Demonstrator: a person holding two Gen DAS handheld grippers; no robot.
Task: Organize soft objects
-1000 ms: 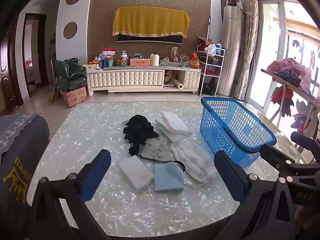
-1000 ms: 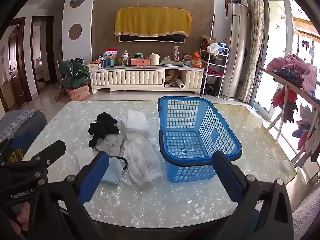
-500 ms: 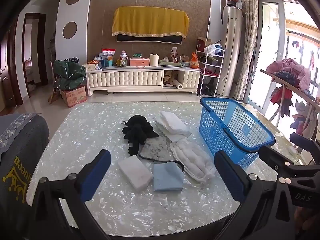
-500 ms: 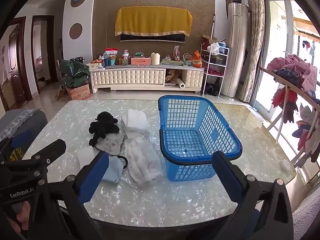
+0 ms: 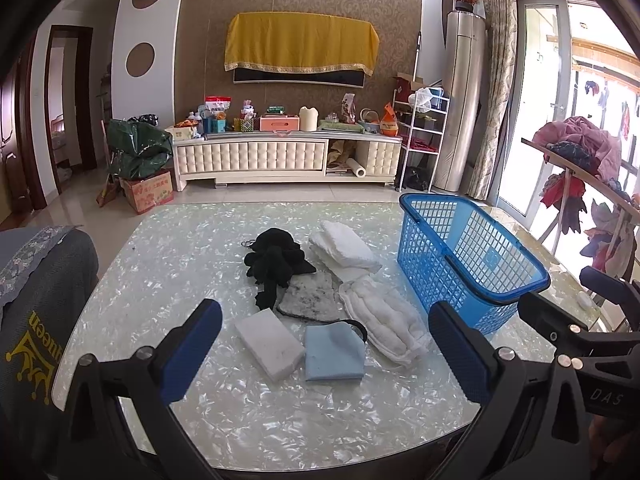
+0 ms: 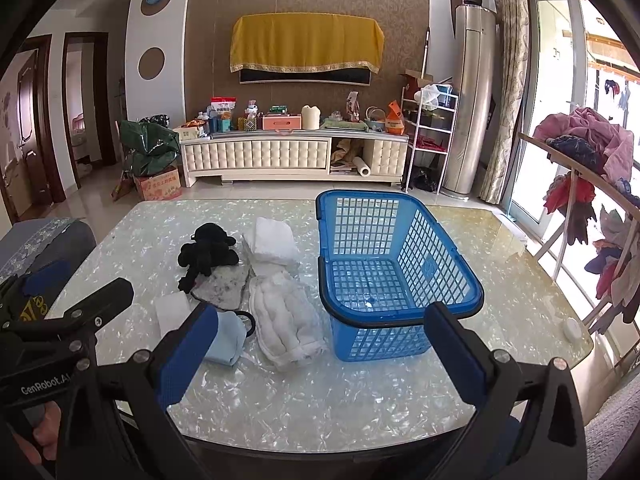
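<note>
Soft things lie in a cluster on the pearly table (image 5: 168, 280): a black plush toy (image 5: 274, 258), folded white cloth (image 5: 346, 246), a grey stained rag (image 5: 308, 296), a white quilted pad (image 5: 384, 324), a white sponge block (image 5: 268, 342) and a light blue cloth (image 5: 334, 348). An empty blue basket (image 6: 392, 268) stands to their right. My left gripper (image 5: 326, 354) hangs open over the near table edge, in front of the sponge and blue cloth. My right gripper (image 6: 320, 354) is open too, in front of the quilted pad (image 6: 286, 320) and basket, holding nothing.
A chair back with grey fabric (image 5: 36, 300) stands at the table's left. A clothes rack (image 6: 592, 184) with hanging garments is at the right. Beyond the table are a white TV cabinet (image 5: 280, 156) and a wire shelf (image 5: 420, 144).
Both views have barely shifted; the left gripper drifted slightly. Nothing on the table has moved and both grippers stay open.
</note>
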